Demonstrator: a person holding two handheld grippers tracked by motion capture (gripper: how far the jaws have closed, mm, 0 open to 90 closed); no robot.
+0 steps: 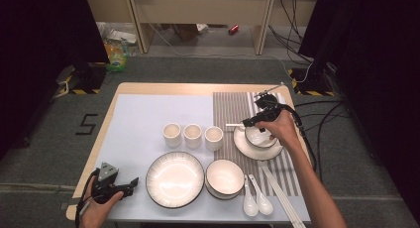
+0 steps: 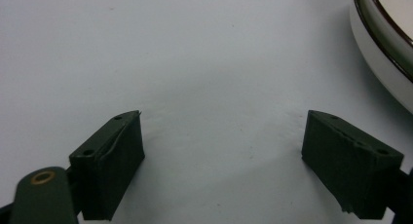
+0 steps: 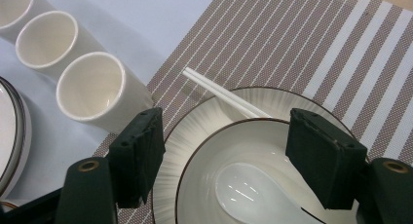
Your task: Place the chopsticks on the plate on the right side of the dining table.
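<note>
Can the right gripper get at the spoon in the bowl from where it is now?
Probably yes. The right gripper hangs open just above the bowl, the spoon lying between its jaws with nothing over it. The chopsticks rest on the plate beyond the bowl, apparently clear of the jaws.

Both our forearms are bare, no sleeves in the high view. Left tool: black body, grey three-cornered plate on top, black cable looping from its rear. Right tool: black, with a black cable trailing off behind the hand. Seen from the left tool, its jaws are matt dark blocks with small screw holes and a brass-ringed pivot hole. From the right tool we note the same blocks, a brass ring on each arm.
</note>
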